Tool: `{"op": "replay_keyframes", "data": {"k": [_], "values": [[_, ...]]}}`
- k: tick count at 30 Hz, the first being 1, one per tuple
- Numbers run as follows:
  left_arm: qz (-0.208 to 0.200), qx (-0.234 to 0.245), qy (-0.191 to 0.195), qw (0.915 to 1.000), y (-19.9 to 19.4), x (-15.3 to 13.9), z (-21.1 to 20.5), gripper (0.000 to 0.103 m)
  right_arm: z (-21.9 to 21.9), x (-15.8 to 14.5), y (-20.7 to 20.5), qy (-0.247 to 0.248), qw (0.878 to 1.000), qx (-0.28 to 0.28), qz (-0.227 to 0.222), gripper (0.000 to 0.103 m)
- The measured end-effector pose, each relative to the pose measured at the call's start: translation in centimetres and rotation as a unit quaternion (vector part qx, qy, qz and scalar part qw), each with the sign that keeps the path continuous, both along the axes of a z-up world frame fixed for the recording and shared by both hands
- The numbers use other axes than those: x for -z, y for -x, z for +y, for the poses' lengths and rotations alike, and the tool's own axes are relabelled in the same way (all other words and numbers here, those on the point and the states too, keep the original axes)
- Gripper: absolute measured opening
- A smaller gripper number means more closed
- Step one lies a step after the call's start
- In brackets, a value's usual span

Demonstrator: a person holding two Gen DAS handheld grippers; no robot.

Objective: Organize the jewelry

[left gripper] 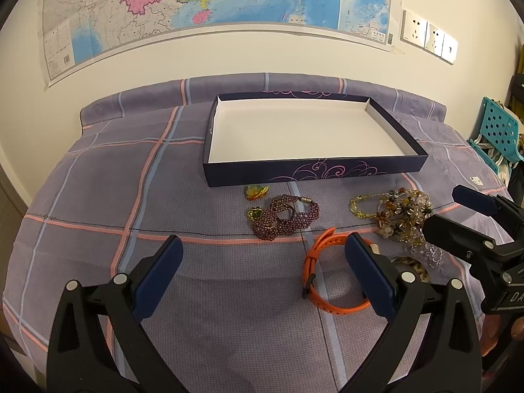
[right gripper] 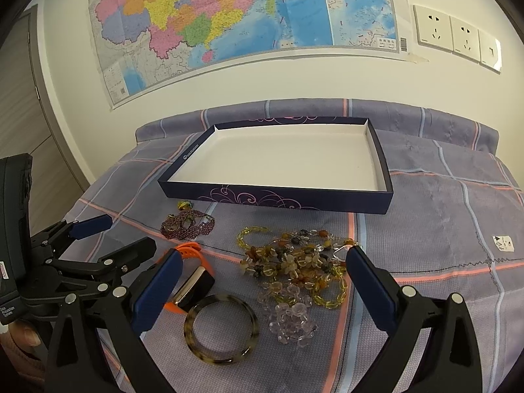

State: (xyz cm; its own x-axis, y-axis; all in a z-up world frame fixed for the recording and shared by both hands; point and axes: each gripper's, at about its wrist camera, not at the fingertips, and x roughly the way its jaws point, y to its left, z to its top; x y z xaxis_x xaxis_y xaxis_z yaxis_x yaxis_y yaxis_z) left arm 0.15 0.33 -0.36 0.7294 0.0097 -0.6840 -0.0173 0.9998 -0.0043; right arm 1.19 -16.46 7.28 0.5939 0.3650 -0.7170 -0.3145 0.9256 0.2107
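The left gripper (left gripper: 262,245) hovers spread wide and empty over the plaid bedspread (left gripper: 98,196); its right finger (left gripper: 370,271) overlaps an orange watch (left gripper: 327,281) lying just ahead of it. Further ahead lies a purple beaded necklace (left gripper: 285,216), with two small green-yellow trinkets (left gripper: 255,193) beside it. The right gripper (right gripper: 262,262) is likewise spread and holds nothing. Between its fingers lie a tortoiseshell bangle (right gripper: 221,327) and a heap of amber and clear bead necklaces (right gripper: 294,268), the bangle nearest the camera. Beyond all the jewelry sits a shallow dark-blue box (right gripper: 278,196), its white inside bare. A map (right gripper: 245,16) hangs on the wall behind.
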Motion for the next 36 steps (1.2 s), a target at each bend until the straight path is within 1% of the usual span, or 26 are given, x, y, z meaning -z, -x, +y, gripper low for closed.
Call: {"op": "replay_keyframes", "data": {"k": [25,32,36], "values": [[0.006,0.0,0.004,1.0,-0.2,0.5,0.2,0.097,0.0,0.3,-0.2,-0.004,1.0,0.0,0.006,0.097],[0.012,0.0,0.004,0.9999,-0.7,0.8,0.9,0.097,-0.5,0.7,-0.5,-0.01,1.0,-0.003,0.017,0.097],[0.026,0.003,0.021,0.9995,-1.5,1.1,1.9,0.097,-1.5,1.1,-0.9,-0.004,1.0,0.009,0.023,0.097]]}}
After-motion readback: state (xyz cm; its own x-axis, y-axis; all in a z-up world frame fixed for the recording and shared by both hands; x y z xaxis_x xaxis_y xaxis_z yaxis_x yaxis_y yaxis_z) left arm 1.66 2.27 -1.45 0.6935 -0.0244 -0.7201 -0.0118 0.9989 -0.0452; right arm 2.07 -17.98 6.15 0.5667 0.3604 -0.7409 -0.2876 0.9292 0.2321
